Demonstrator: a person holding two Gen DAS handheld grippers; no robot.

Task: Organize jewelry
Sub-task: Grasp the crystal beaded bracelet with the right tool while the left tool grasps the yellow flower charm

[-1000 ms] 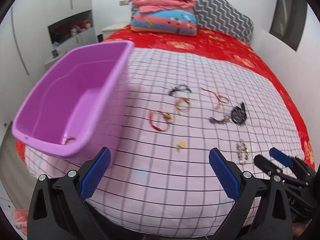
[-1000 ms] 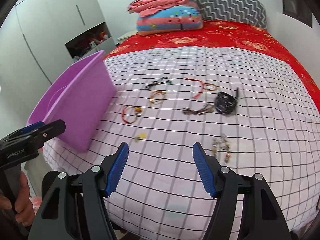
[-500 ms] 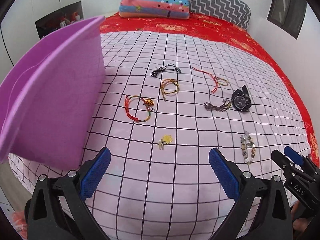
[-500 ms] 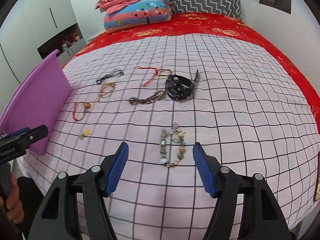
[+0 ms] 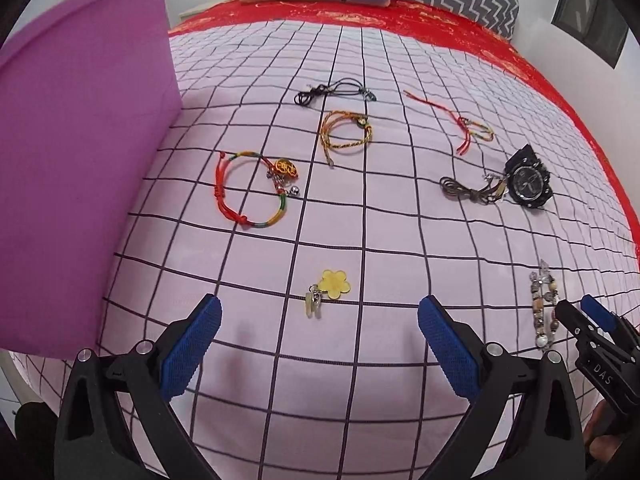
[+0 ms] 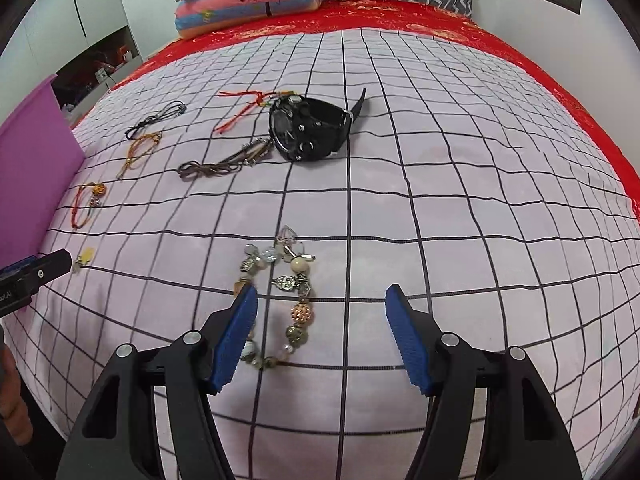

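Between spread right tool [image 6: 320,332] fingers, beaded bracelet [image 6: 280,296]

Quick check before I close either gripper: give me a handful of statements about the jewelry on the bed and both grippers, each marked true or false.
1. Both grippers are open and hold nothing. True: left gripper, right gripper.
2. The beaded bracelet lies near the right gripper's left finger. True.
3. The black watch is inside the purple bin. False: it lies on the checked sheet.
4. The yellow flower charm lies ahead of the left gripper. True.
5. The brown cord is gripped by the left gripper. False: it lies loose beside the watch.
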